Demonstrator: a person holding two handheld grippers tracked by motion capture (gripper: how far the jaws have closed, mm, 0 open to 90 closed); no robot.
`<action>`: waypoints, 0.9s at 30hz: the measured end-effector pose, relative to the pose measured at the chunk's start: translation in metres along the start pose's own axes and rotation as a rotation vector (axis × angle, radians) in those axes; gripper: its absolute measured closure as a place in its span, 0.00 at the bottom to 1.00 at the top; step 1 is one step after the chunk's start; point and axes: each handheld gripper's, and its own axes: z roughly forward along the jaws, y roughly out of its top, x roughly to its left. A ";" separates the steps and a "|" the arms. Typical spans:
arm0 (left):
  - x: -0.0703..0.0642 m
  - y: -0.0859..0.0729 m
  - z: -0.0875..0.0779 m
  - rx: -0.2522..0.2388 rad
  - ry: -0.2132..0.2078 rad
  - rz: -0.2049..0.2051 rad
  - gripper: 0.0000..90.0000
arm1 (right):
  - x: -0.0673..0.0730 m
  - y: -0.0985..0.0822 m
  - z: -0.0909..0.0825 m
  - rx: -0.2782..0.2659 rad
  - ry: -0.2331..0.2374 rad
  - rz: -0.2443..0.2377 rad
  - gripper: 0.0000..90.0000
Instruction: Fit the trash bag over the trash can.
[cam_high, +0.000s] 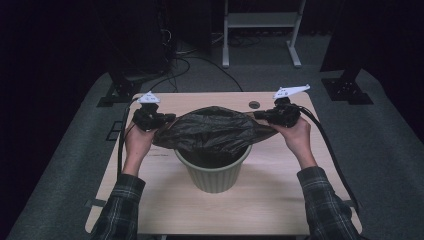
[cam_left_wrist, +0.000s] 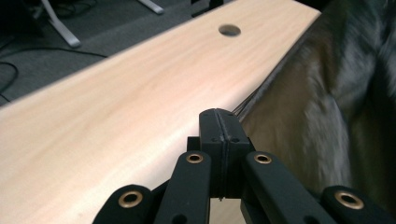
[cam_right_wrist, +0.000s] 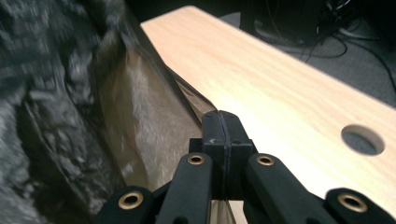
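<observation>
Plaid sleeves and both forearms enter from the near edge of the bench (cam_high: 150, 210), each hand carrying a hand-held gripper. Left hand-held gripper (cam_high: 167, 119) is clenched on the left edge of the black bin bag (cam_high: 212, 127); in the left gripper view the jaws stand pressed together with thin film pinched between them (cam_left_wrist: 219, 123) and the stretched bag (cam_left_wrist: 317, 107) running off to one side. Right hand-held gripper (cam_high: 260, 115) is likewise clenched on the opposite edge — its own view shows the jaws (cam_right_wrist: 223, 126) closed on the taut film (cam_right_wrist: 140, 112). Between the two grips, the bag mouth is drawn wide, its long axis running left to right across the bench, directly above the pale green ribbed bin (cam_high: 213, 172) that stands upright at mid-bench. Part of the bag appears to hang inside the bin already. Judged from this layout, the coming move is a downward one: the bin rim lies below and inward of both grippers, roughly equally near to each, so both edges would need lowering evenly to fold the mouth over the rim — uneven tension could tip the bin.
</observation>
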 end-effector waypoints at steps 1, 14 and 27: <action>0.000 -0.003 0.001 0.002 -0.007 -0.004 1.00 | 0.000 -0.003 0.001 0.006 0.004 0.003 1.00; -0.004 -0.001 -0.016 -0.031 -0.059 -0.006 1.00 | 0.003 0.004 -0.033 -0.125 0.028 0.027 0.69; -0.007 0.001 -0.022 -0.033 -0.071 0.003 1.00 | 0.039 0.030 -0.071 -0.224 0.165 -0.071 0.61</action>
